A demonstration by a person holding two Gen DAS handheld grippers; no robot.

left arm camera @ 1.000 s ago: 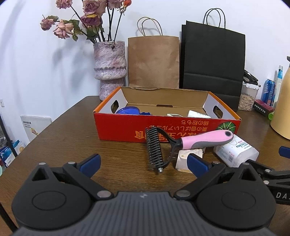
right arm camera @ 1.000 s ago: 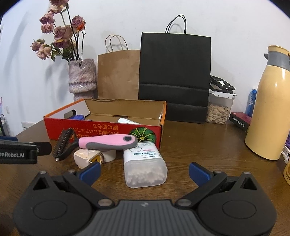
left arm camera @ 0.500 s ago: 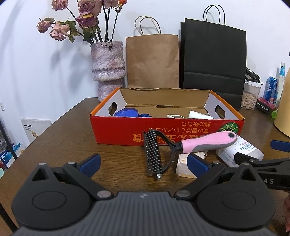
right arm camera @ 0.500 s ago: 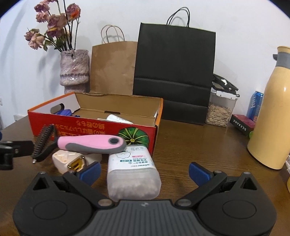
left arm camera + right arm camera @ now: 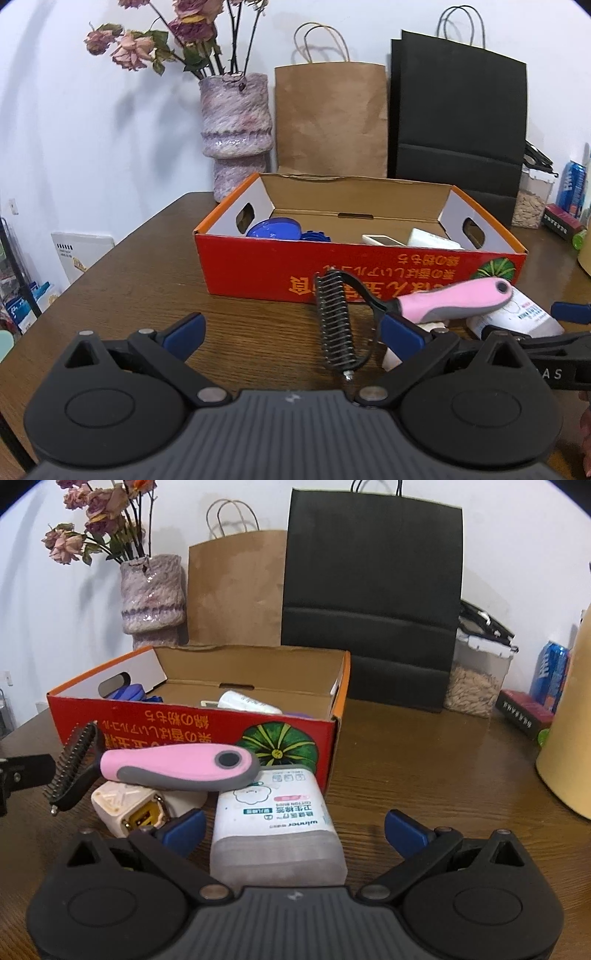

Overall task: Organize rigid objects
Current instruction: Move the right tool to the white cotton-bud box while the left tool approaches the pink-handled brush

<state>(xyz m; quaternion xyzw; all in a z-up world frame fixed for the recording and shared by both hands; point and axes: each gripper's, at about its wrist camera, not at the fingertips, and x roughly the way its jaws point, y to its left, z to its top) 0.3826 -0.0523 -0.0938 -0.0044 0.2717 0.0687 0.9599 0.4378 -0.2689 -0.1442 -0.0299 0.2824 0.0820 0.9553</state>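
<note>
The right gripper (image 5: 295,825) is standing wide open, gripping nothing, its blue fingertips (image 5: 186,823) straddling the near end of the cotton swab container (image 5: 275,823), which is lying between them on the table (image 5: 436,775). Whether the left pad is touching the container is hard to tell. The left gripper (image 5: 291,330) is also gaping wide and holding nothing, with the metal comb head of the pink-handled pet brush (image 5: 424,301) sitting between its fingers, just clear of the right pad.

Taking the red cardboard box (image 5: 207,725) as the landmark: the brush is lying just in front of its front wall, its handle resting across a white plug adapter (image 5: 127,808) and the far end of the container. The container is sitting in front of the box's right front corner. Inside the box, blue items and white packages are showing above the rim. Behind the box, a vase of dried flowers (image 5: 236,129), a brown paper bag (image 5: 330,118) and a black paper bag (image 5: 458,122) are standing against the wall.
</note>
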